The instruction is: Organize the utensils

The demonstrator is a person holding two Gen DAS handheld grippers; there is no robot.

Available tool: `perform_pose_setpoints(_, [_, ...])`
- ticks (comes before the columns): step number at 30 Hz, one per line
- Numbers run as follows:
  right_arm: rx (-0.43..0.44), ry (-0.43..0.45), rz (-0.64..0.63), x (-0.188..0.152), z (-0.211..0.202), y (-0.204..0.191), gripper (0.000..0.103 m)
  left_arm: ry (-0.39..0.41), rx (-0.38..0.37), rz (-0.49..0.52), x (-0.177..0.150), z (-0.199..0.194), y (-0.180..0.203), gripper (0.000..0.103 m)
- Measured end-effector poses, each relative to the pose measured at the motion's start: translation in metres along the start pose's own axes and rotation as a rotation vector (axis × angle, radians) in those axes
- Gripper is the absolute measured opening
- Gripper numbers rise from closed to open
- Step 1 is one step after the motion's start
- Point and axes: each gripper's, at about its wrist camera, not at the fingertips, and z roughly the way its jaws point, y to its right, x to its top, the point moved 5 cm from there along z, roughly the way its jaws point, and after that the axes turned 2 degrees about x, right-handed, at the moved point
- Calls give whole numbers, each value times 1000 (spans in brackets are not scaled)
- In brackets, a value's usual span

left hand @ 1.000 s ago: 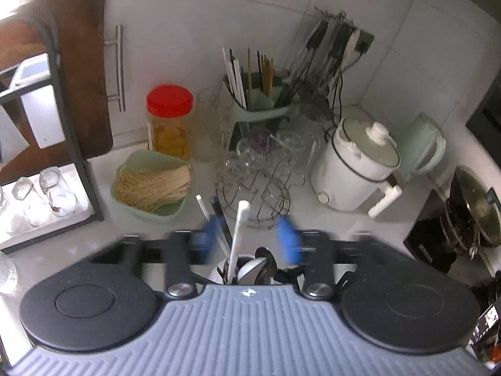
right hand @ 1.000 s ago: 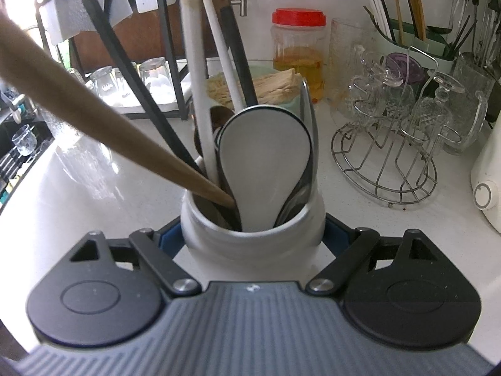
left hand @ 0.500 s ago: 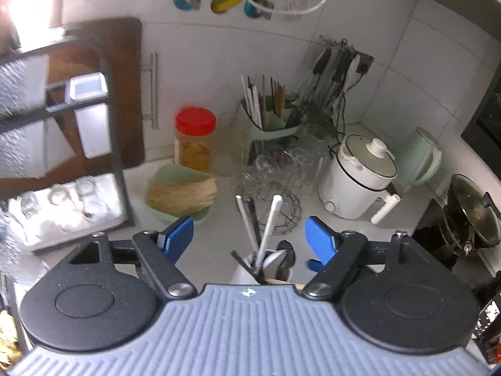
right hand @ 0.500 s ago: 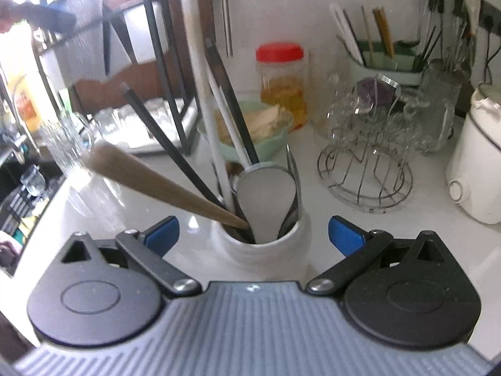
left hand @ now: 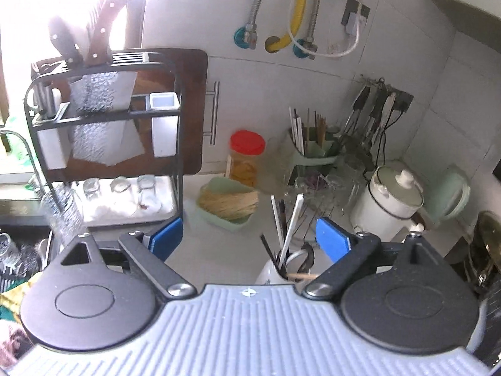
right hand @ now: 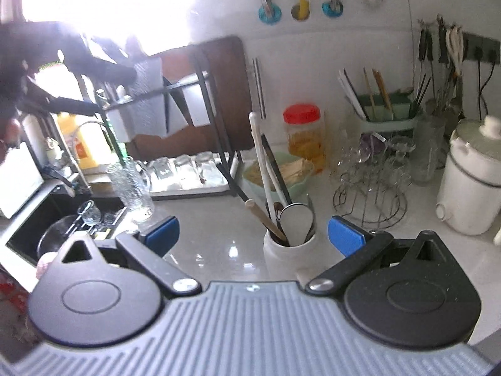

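Countertop [right hand: 213,228], pale and glossy, runs along a white tiled wall and ends at a dark sink [right hand: 37,232] at the left, where strong window glare washes out the upper corner. On it stands the white utensil crock [right hand: 289,252], upright, crowded with black, white and wooden handles and a pale spatula blade facing the right wrist camera. The right gripper [right hand: 253,235] hangs above and short of the crock with its blue pads spread wide, jaws having just opened, nothing touching them. The left gripper [left hand: 249,239] is likewise spread, jaws having just been opening, with the crock [left hand: 272,274] low in the gap but well clear of both pads. Behind the crock sits a green bowl [right hand: 294,172] of pale sticks, and beyond that a red-lidded jar [right hand: 302,138] against the wall. To the right a wire rack [right hand: 369,194] holds glass cups, then a white cooker [right hand: 472,181]; a green caddy [right hand: 388,119] of chopsticks stands behind the rack. At the left a black shelf frame [left hand: 103,119] carries knives, with a brown cutting board [left hand: 191,109] behind it and upturned glasses on its tray.
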Motion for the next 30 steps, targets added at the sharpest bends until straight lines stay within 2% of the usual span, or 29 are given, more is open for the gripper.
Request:
perform_pose_setpoints(6, [-17, 43, -48, 6, -45, 13, 103, 13, 53, -30, -34, -25, 26, 95])
perform_pose_setpoints(11, [-29, 81, -56, 4, -79, 24, 103, -17, 82, -94, -72, -43, 44, 95])
perform_pose_setpoints(15, [-23, 89, -28, -5, -101, 33, 103, -48, 107, -87, -103, -55, 59, 95])
perform_pose_setpoints(22, [-28, 88, -34, -26, -127, 37, 103, -65, 121, -99, -142, -74, 80, 97])
perform_pose_setpoints(30, [-52, 90, -13, -48, -142, 40, 103, -83, 121, -88, -168, -79, 87, 98])
